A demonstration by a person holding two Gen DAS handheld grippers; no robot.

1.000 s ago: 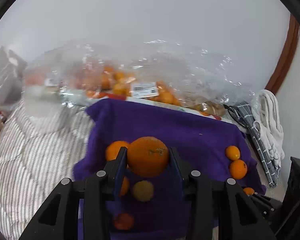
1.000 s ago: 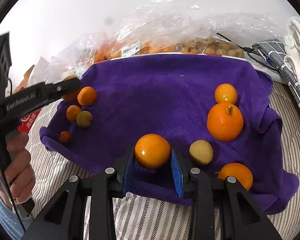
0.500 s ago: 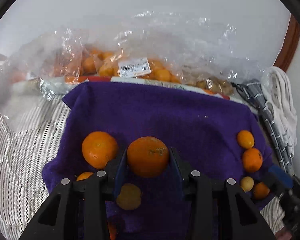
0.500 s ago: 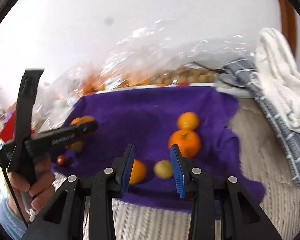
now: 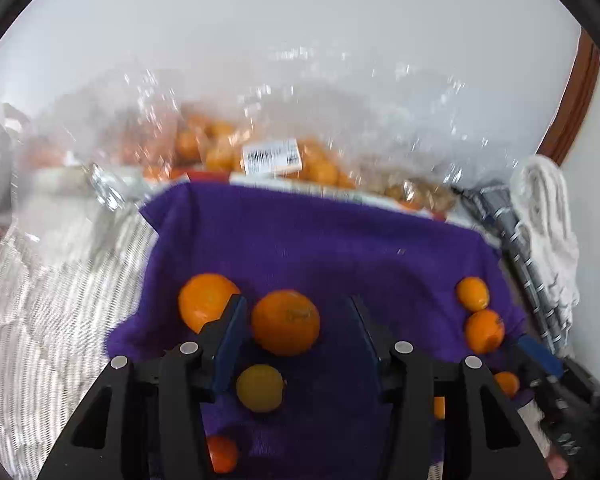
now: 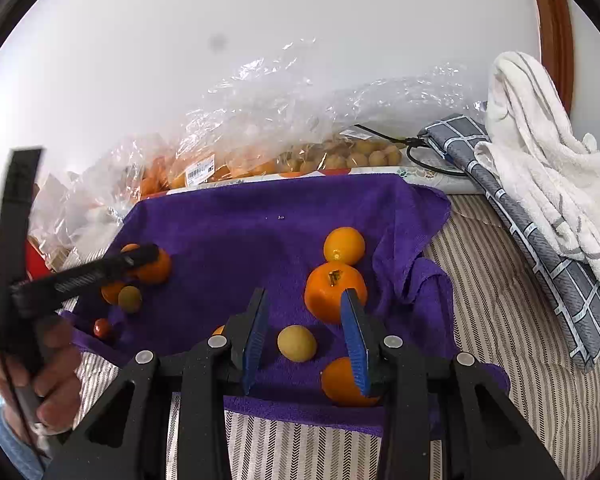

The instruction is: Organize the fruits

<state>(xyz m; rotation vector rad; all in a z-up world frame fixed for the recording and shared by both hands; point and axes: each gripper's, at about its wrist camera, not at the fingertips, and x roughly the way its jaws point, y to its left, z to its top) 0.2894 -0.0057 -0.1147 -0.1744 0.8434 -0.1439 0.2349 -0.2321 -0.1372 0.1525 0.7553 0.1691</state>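
A purple towel [image 5: 320, 240] [image 6: 240, 232] holds two groups of fruit. In the left wrist view my left gripper [image 5: 296, 332] is open; a large orange [image 5: 286, 322] lies between its fingers on the towel, beside another orange [image 5: 204, 300], a yellow fruit [image 5: 260, 387] and a small red one [image 5: 222, 454]. In the right wrist view my right gripper [image 6: 306, 328] is open and empty above a yellow fruit [image 6: 297, 343], with a large orange [image 6: 332, 294], a smaller orange [image 6: 344, 246] and one more orange [image 6: 342, 380] around it. The left gripper [image 6: 100, 272] shows at the left group.
Clear plastic bags of oranges and small tan fruits [image 6: 260, 160] [image 5: 260, 160] lie behind the towel against the wall. A white towel [image 6: 540, 160] and a grey checked cloth [image 6: 540, 260] lie to the right. The striped bedding [image 6: 500, 340] surrounds the towel.
My left gripper has opened and let go of the large orange, which now rests on the towel. My right gripper had released its orange and has pulled back and up.
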